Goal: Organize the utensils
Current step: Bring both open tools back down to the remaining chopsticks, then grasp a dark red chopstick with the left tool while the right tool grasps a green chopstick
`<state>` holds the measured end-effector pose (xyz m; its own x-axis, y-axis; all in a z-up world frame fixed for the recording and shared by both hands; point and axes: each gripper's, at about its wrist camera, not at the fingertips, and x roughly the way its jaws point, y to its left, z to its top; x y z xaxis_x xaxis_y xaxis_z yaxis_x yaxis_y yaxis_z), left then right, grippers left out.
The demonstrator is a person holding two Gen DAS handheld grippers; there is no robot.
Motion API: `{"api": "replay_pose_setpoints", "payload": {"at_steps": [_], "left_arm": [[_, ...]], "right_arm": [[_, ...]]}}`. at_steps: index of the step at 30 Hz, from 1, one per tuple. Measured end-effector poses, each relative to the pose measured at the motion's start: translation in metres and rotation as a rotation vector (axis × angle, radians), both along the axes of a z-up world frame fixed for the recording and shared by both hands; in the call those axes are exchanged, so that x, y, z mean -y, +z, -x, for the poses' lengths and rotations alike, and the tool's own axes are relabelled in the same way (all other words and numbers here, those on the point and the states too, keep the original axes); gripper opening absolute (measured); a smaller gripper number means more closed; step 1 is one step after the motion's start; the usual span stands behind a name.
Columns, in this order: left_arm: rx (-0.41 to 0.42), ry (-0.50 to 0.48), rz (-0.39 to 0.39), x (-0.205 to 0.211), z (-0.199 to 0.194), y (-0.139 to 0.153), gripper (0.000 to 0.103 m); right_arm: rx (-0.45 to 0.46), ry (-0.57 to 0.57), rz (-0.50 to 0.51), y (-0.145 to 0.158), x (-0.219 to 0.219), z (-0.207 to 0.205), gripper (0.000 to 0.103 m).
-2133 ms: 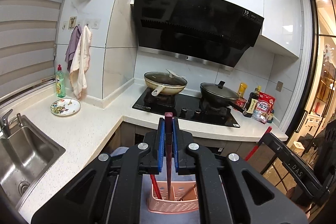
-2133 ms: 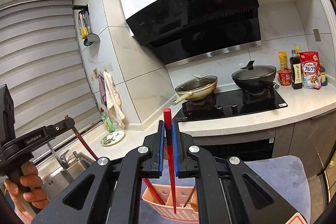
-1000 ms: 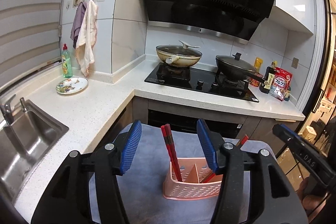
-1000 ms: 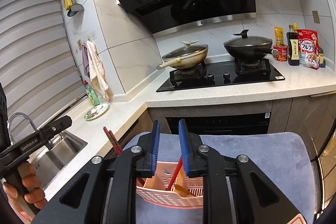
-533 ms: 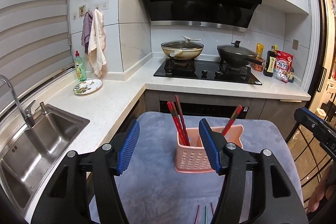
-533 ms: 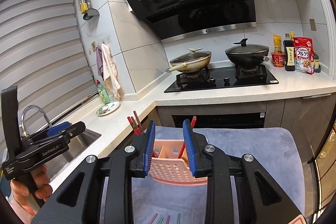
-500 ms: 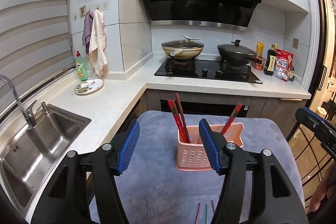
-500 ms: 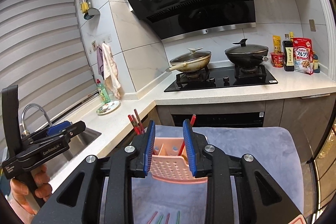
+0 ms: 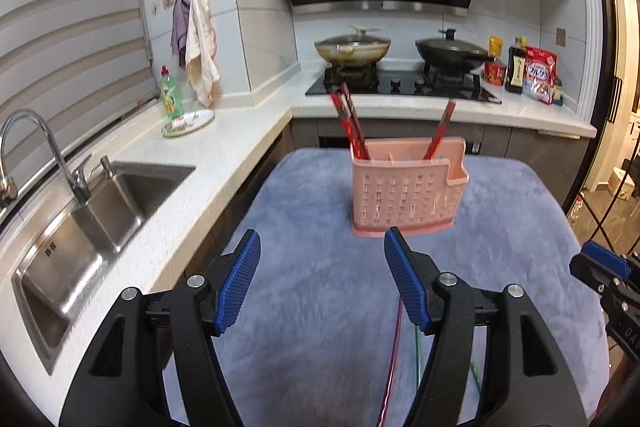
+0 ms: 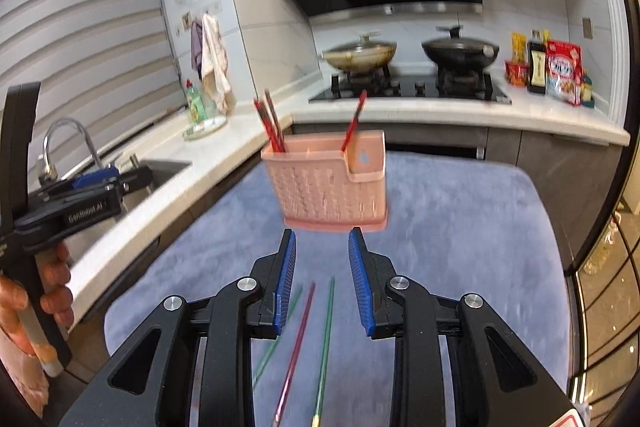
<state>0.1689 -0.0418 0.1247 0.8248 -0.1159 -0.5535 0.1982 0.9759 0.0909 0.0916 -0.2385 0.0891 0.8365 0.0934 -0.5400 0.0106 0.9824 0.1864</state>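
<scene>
A pink perforated utensil holder (image 9: 406, 187) (image 10: 328, 179) stands on a blue-grey mat (image 9: 320, 307). Two red chopsticks (image 9: 350, 123) lean in its left part and one red chopstick (image 9: 440, 129) in its right part. My left gripper (image 9: 322, 239) hovers over the mat short of the holder; its jaws are opening with nothing between them. My right gripper (image 10: 322, 233) is open and empty, also short of the holder. Below it on the mat lie a pink chopstick (image 10: 298, 339) and two green chopsticks (image 10: 326, 339). The left wrist view shows the pink one (image 9: 394, 355) under the right finger.
A steel sink (image 9: 100, 211) with a tap (image 9: 36, 139) lies left of the mat, in a white counter (image 9: 224, 147). Behind are a hob with two lidded pans (image 9: 352, 51), a soap bottle (image 9: 170, 97), a plate (image 9: 188, 121) and food packets (image 9: 540, 75). A hand (image 10: 44, 291) holds the left gripper.
Both grippers have drawn back and down from the holder, which now stands farther ahead. Loose chopsticks on the mat have come into view. The left jaws stand wider.
</scene>
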Motion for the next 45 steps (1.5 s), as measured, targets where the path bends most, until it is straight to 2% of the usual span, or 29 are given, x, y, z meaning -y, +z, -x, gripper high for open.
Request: {"api": "replay_pose_setpoints", "payload": {"at_steps": [8, 19, 31, 35, 40, 45], "left_arm": [[-0.139, 0.021, 0.001, -0.011, 0.020, -0.069, 0.064], [-0.271, 0.028, 0.005, -0.028, 0.050, -0.135, 0.064], [-0.352, -0.004, 0.033, -0.030, 0.074, -0.170, 0.069], [-0.361, -0.028, 0.055, -0.026, 0.079, -0.172, 0.069], [-0.374, -0.049, 0.039, -0.018, 0.085, -0.179, 0.069], [-0.383, -0.052, 0.020, -0.014, 0.085, -0.186, 0.067]], "right_arm": [[-0.139, -0.025, 0.004, -0.068, -0.011, 0.030, 0.027], [-0.245, -0.006, 0.027, -0.125, -0.033, 0.050, 0.027], [-0.304, 0.010, 0.044, -0.159, -0.047, 0.052, 0.026], [-0.299, 0.005, 0.044, -0.160, -0.045, 0.052, 0.021], [-0.298, 0.000, 0.041, -0.162, -0.043, 0.052, 0.016], [-0.297, 0.000, 0.040, -0.162, -0.043, 0.052, 0.015]]}}
